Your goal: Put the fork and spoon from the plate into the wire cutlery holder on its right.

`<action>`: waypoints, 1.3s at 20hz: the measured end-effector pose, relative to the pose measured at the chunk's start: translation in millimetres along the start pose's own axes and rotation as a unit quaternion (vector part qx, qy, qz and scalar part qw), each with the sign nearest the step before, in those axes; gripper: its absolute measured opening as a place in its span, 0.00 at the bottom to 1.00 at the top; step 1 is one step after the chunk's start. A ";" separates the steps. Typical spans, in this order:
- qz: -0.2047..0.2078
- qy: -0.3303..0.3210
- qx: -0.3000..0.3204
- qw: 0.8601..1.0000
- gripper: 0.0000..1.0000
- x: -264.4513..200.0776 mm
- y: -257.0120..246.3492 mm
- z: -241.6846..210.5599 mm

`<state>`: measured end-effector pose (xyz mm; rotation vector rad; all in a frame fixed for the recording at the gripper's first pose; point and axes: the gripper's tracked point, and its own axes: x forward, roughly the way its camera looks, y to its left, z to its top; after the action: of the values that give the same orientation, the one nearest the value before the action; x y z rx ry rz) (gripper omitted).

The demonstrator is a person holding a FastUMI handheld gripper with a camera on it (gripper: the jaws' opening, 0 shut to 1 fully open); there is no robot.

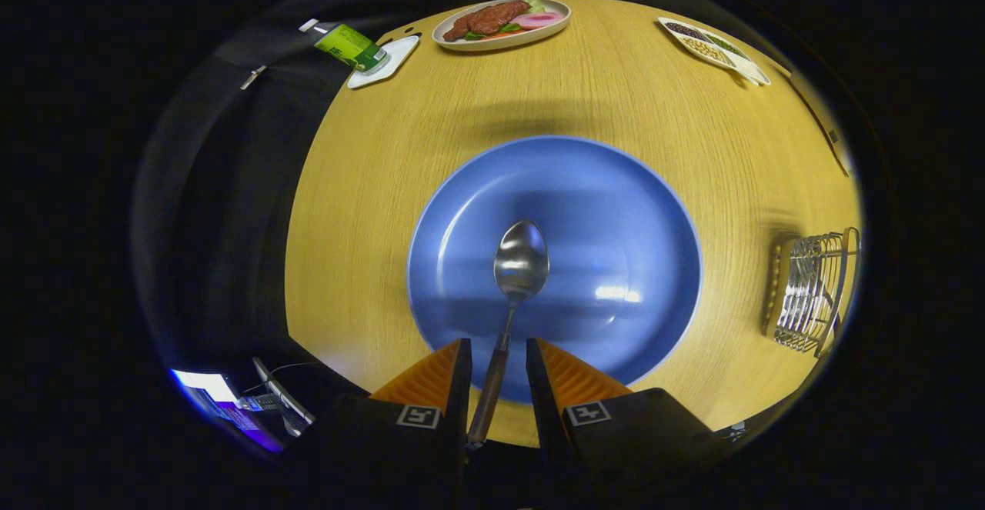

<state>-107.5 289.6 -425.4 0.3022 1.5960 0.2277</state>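
The hand-held gripper (498, 356) sits nearest, its two fingers parted by a narrow gap. Each finger carries a small square black-and-white marker, with no words on it. The spoon (517, 279) runs up through that gap: its brown handle lies between the fingers and its shiny bowl rests just ahead of them. A sliver of space seems to show on either side of the handle, so whether the fingers press on it cannot be told.

The spoon's bowl lies over the middle of a round blue plate (616, 210), which sits on a pale wood tabletop (369, 210). To the right of the plate, well apart from it, stands the wire cutlery holder (812, 291) near the tabletop's edge.

Beyond the plate, at the far side, are an oval dish of food (502, 22), a green-labelled bottle (350, 46) lying on a small white tray (388, 64), its writing too small to read, and a divided white dish of beans (712, 42).
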 end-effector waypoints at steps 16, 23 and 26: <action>0.072 -0.017 0.043 0.996 0.08 -42.3 -24.6 23.9; 0.099 -0.038 0.084 0.991 0.08 -75.7 -39.2 38.5; 0.117 -0.059 0.092 0.987 0.08 -109.8 -47.5 48.1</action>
<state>-58.5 206.7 -339.8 0.6370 1.4646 0.2386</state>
